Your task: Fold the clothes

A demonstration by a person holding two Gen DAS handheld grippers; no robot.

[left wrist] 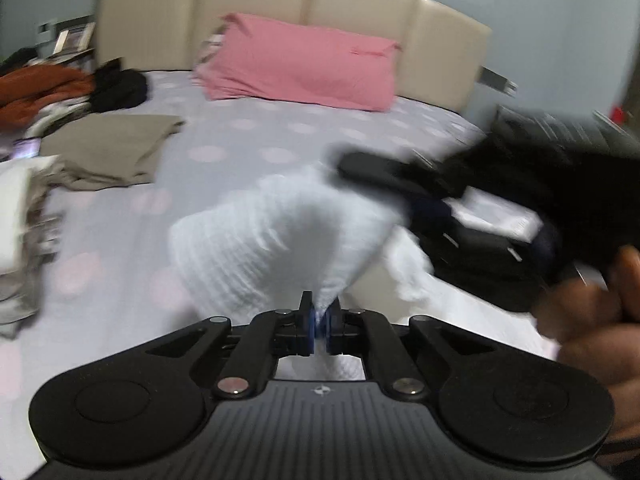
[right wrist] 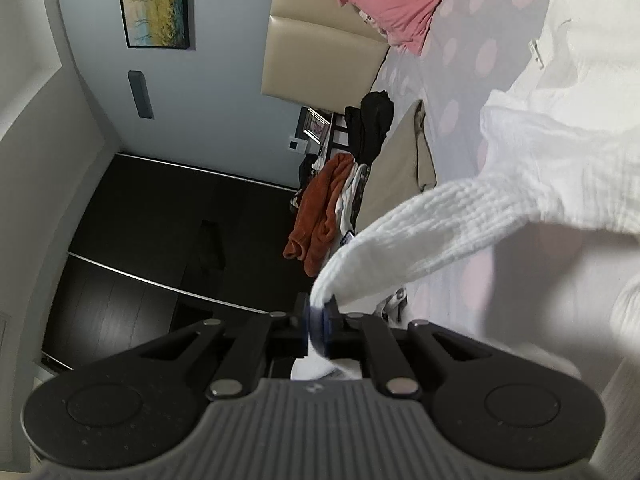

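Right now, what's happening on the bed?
A person is folding laundry with a handheld gripper in each hand. The left gripper and the right gripper are both pinched shut on the white garment, each on its own bit of fabric, with part of the cloth lifted off the dotted sheet. A folded beige piece and a heap of other clothes lie further back, near the pink pillow.
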